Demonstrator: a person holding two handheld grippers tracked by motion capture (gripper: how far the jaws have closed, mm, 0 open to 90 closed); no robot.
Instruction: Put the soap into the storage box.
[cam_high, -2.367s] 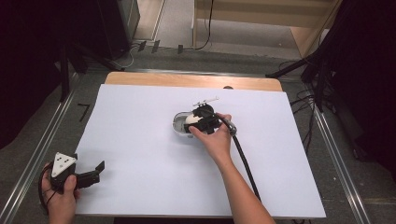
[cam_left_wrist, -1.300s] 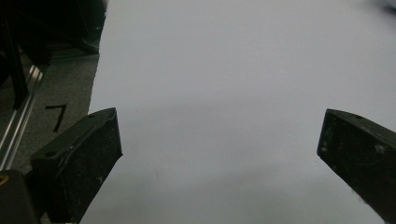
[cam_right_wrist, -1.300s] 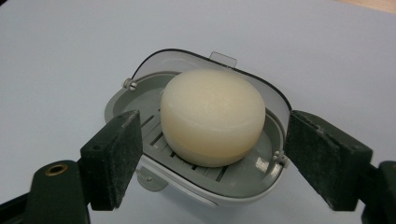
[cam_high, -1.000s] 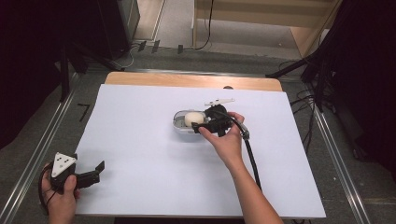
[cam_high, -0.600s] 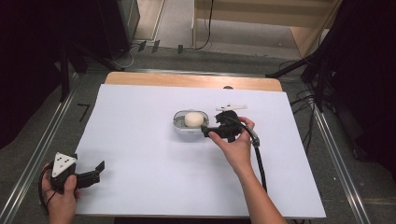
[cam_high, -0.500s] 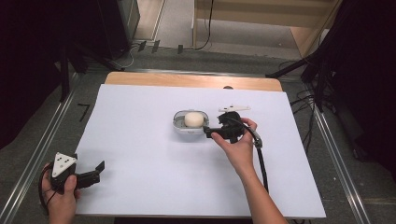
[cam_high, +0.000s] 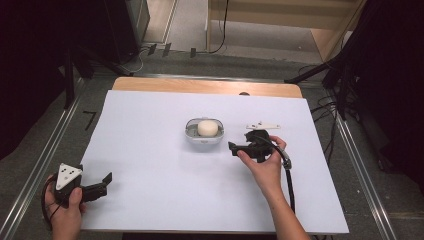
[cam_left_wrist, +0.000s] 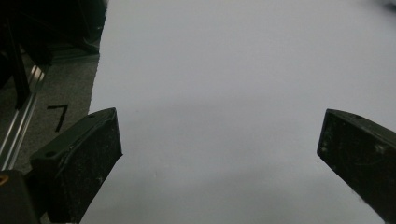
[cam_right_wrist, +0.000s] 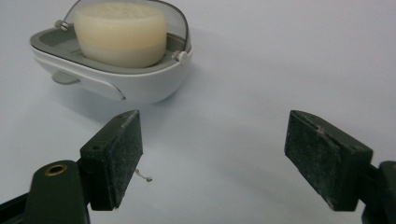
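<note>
- Fingers of the right gripper (cam_high: 235, 147) stand apart in the high view, and nothing is between them. They point toward the soap dish (cam_high: 204, 138) from just beside its right side and do not touch it. The dish sits near the middle of the white table cover (cam_high: 150, 175), and a round pale soap (cam_high: 207, 128) lies in it. A small white part (cam_high: 262, 125) lies on the cover beyond the right hand (cam_high: 265, 167). The left gripper (cam_high: 102, 181) is at the near left corner of the cover, well apart from the dish, held in the left hand (cam_high: 65, 210).
- Left gripper view: the two black fingers (cam_left_wrist: 79, 161) are wide apart over the bare white cover (cam_left_wrist: 224, 93), with nothing between them. The cover's edge and a metal rail (cam_left_wrist: 18, 135) are at the left.
- Right gripper view: the black fingers (cam_right_wrist: 114, 156) are wide apart and hold nothing. The dish (cam_right_wrist: 116, 81) stands ahead of the left finger, near but not touching. The soap (cam_right_wrist: 120, 32) sits upright in it, and a clear lid (cam_right_wrist: 175, 21) rises behind the soap.
</note>
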